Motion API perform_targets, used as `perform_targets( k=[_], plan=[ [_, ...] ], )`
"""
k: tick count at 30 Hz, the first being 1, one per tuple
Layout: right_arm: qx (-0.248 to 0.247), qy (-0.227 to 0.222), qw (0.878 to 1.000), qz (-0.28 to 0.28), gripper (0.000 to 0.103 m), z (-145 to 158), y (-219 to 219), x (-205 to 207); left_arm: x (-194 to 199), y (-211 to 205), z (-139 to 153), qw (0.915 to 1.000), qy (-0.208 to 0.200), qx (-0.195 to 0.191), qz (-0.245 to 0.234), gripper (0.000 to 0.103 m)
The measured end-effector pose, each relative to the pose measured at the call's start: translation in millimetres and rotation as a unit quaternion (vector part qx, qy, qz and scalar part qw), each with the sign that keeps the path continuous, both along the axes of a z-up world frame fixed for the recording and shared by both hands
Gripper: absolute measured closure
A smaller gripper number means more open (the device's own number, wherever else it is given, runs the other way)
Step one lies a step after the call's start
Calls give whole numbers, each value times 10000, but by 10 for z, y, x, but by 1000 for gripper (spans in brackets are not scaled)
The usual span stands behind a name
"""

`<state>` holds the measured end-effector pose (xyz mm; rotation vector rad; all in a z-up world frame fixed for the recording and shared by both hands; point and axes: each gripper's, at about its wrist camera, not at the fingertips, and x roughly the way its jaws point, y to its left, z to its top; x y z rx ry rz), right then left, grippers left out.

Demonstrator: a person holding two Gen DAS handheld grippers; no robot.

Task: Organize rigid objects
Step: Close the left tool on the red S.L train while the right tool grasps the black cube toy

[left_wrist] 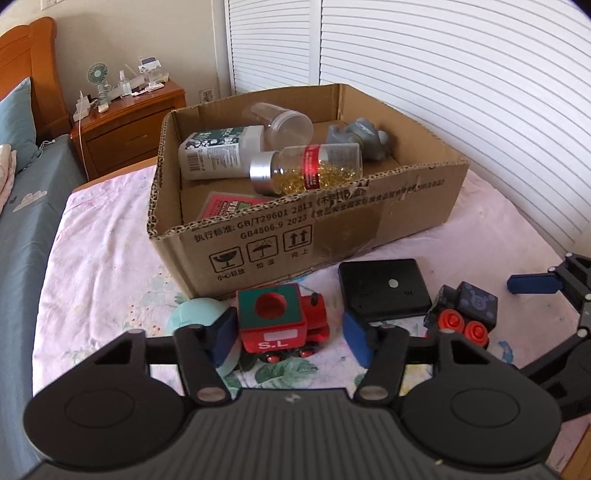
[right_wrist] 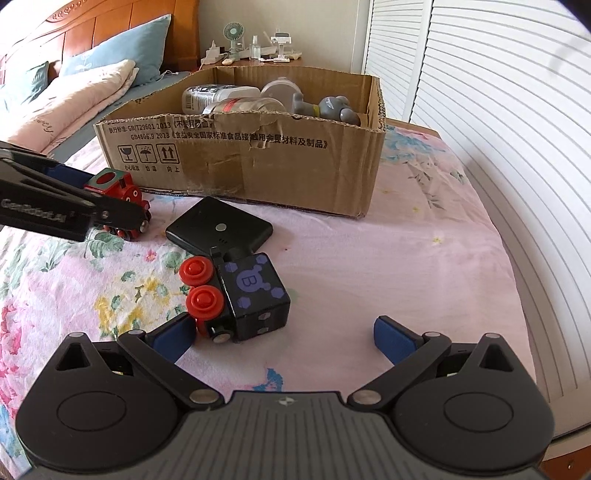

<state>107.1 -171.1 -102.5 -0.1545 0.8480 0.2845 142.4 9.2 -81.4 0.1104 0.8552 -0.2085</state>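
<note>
Now the left gripper (left_wrist: 290, 334) had its fingers wide around the red toy train (left_wrist: 282, 325) on the bed, before the cardboard box (left_wrist: 369, 229). They should close squarely on its sides. The right gripper (right_wrist: 286, 336) stood wide too.

The box wall (left_wrist: 295, 229) hides most of the red packet (left_wrist: 225, 206).

A bed (right_wrist: 424, 229) with a pink floral sheet fills the foreground, lit by daylight. White louvred doors (left_wrist: 443, 74) line the right side, and a wooden nightstand (left_wrist: 125, 125) carrying a small fan (left_wrist: 98, 75) stands against a cream wall (left_wrist: 129, 37) beside an orange-brown headboard (right_wrist: 110, 29).
</note>
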Motion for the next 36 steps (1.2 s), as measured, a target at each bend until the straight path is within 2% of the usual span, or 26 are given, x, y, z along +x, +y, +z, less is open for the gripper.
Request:
perform_targets(
  k=[1, 6, 13, 15, 18, 29, 32, 36],
  plan=[
    [1, -6, 10000, -1, 0, 0, 0, -2, 13, 1, -12, 10000, 13, -5, 8, 53],
    [5, -25, 10000, 19, 0, -1, -10, -12, -25, 18, -11, 9999, 42, -55, -108, 53],
    [3, -11, 10000, 57, 0, 1, -18, -29, -314, -26, 10, 9952, 234, -113, -948, 53],
    [10, -26, 10000, 76, 0, -3, -24, -34, -359, -38, 8, 9944, 206, -98, -1030, 53],
    [10, -29, 10000, 76, 0, -6, -26, -38, -373, -60, -13, 9950, 121, -15, -996, 51],
    [27, -90, 9998, 181, 0, -11, -29, -69, -342, -63, -191, 9966, 219, -150, -779, 45],
    [34, -106, 9996, 243, 0, -14, -25, -66, -370, -64, -200, 9971, 172, -31, -740, 39],
    [33, -114, 9994, 326, 0, -17, -8, -51, -365, -36, -187, 9974, 179, -164, -682, 40]
  ],
)
